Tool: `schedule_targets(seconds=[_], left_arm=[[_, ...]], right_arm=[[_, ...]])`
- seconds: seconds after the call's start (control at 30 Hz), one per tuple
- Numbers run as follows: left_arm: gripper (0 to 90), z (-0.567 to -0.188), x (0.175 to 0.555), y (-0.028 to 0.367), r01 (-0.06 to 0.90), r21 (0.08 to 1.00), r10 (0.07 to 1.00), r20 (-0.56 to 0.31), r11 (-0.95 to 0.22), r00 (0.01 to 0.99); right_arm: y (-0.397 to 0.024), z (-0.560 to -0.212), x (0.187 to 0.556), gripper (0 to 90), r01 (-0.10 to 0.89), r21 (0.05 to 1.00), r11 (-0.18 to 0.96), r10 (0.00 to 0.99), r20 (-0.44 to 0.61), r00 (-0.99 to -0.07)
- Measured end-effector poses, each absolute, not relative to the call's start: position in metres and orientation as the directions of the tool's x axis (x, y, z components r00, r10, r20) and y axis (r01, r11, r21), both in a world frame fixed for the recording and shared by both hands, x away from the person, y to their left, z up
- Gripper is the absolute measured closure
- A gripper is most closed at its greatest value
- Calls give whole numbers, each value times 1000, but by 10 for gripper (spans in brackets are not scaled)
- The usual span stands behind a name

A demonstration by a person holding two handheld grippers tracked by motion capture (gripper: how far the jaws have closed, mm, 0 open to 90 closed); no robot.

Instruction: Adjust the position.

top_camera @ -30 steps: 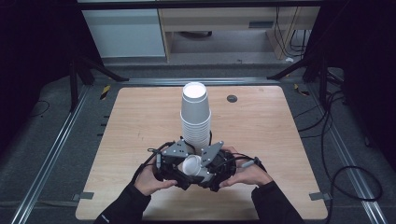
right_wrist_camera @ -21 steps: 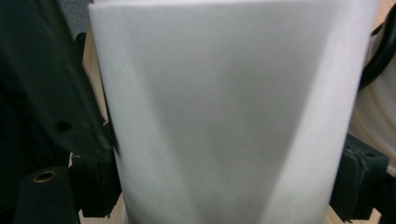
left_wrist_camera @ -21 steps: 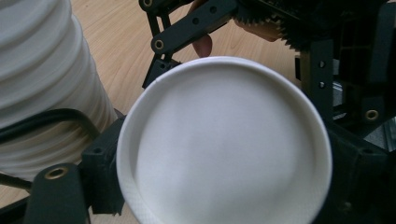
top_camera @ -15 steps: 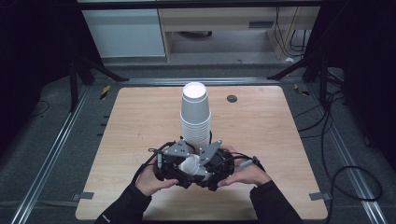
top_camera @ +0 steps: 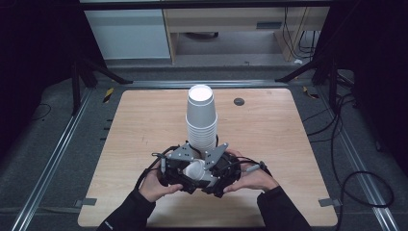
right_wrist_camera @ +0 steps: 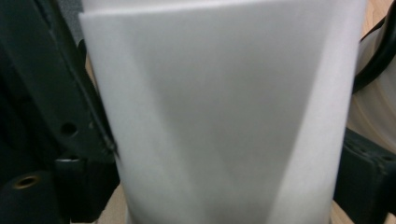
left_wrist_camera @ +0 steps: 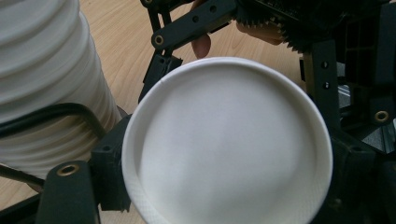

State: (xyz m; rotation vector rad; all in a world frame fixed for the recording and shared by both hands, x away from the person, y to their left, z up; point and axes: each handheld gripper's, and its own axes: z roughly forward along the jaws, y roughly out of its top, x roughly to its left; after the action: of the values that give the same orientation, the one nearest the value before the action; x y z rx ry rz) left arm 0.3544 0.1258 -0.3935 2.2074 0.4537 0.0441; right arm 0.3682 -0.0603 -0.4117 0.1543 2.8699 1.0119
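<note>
Single paper cup [top_camera: 194, 169] held on its side between the two tools near the middle of the counter's [top_camera: 288, 144] near edge, just in front of the upturned cup stack [top_camera: 202, 118]. Left tool [top_camera: 177, 169] grips the cup's wall, its base facing that tool's camera; right tool [top_camera: 220, 169] has just been opening its jaws, the cup lying between them, contact not discernible. A clean handover calls for a steady left grip while the right withdraws sideways. The stack, touching or nearly so, is easily toppled; a dark round spot [top_camera: 239, 101] sits near the far edge.
</note>
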Motion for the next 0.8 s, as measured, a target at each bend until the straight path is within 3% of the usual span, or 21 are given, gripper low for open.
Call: schedule_targets(seconds=[0.5,0.8], left_arm=[[209,-390,357,149,325,788,376,-129,-522,917],[207,-394,357,160,341,823,384,-164,-454,909]], right_arm=[[-102,-393,371,29,147,726,672,242,-27,-970],[-123,-399,366,23,194,770,608,293,9,-956]])
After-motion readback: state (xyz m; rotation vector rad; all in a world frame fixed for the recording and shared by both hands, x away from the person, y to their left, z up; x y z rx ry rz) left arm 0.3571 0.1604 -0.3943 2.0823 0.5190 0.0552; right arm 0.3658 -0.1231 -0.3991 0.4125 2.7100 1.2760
